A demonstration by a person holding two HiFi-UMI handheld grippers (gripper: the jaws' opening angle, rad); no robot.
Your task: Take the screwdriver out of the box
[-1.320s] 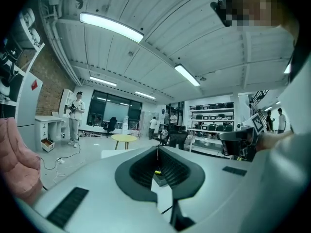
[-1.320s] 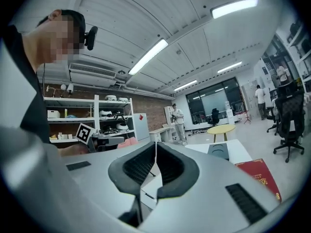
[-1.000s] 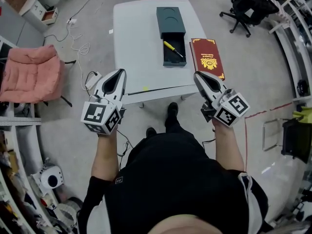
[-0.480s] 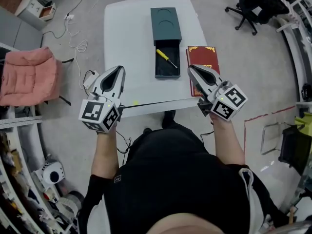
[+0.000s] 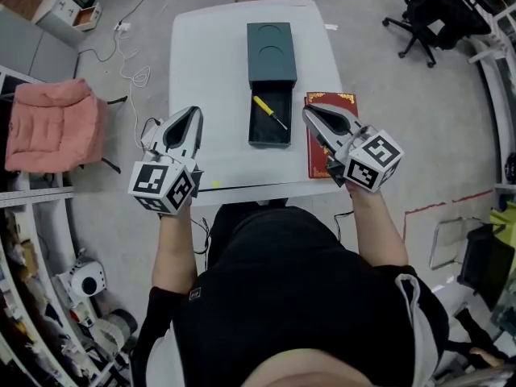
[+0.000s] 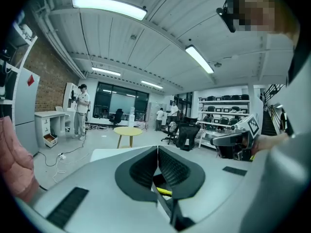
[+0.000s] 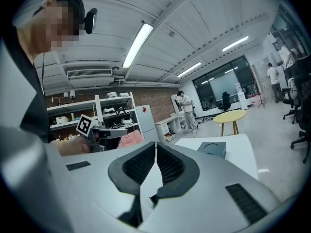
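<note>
A dark green box (image 5: 271, 52) lies on the white table (image 5: 210, 63), its drawer (image 5: 269, 121) pulled out toward me. The yellow-handled screwdriver (image 5: 269, 112) lies slantwise in the drawer. My left gripper (image 5: 194, 111) hovers over the table's near left part, left of the drawer, shut and empty. My right gripper (image 5: 306, 110) hangs just right of the drawer above a red book (image 5: 329, 135), also shut with nothing in it. In the left gripper view the closed jaws (image 6: 158, 148) let a yellow sliver (image 6: 163, 191) show through. The right gripper view shows its closed jaws (image 7: 156, 144) and the box (image 7: 212, 149) beyond.
A pink padded chair (image 5: 50, 124) stands left of the table, with cables (image 5: 129, 63) on the floor. Black office chairs (image 5: 439, 14) are at the upper right, a yellow round table (image 6: 129, 131) beyond. People stand far off in the room.
Both grippers have moved forward from in front of the table to over its near part, either side of the drawer. Both stayed shut.
</note>
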